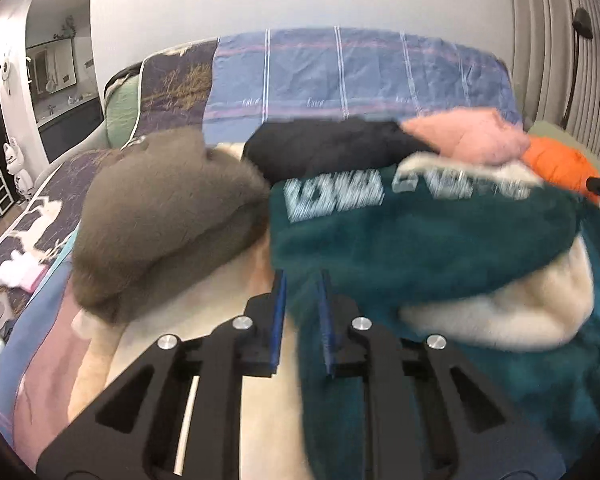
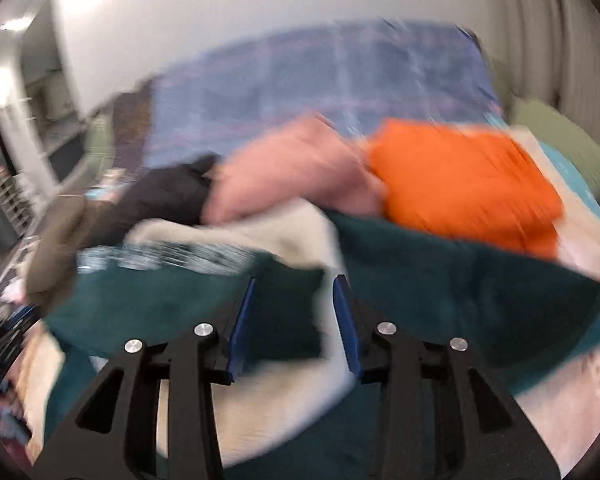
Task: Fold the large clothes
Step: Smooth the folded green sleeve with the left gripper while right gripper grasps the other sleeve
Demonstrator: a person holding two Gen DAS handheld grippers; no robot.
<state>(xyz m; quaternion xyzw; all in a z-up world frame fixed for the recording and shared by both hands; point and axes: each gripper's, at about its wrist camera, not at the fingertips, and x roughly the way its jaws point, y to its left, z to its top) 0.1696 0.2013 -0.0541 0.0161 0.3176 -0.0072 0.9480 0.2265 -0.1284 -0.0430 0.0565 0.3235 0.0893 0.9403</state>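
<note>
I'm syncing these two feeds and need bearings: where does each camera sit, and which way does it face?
Left wrist: on the left gripper, facing along its jaws, which pinch the teal fleece; brown garment to its left.
Right wrist: on the right gripper, facing the same fleece between its jaws; blurred.
Shared: fleece, orange garment, blue plaid cover.

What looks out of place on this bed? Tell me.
The white lettering on the green fleece reads upside down and mirrored, so that part lies flipped. Its cream lining also shows, turned outward. Brown, black, pink and orange clothes lie bunched behind it.
</note>
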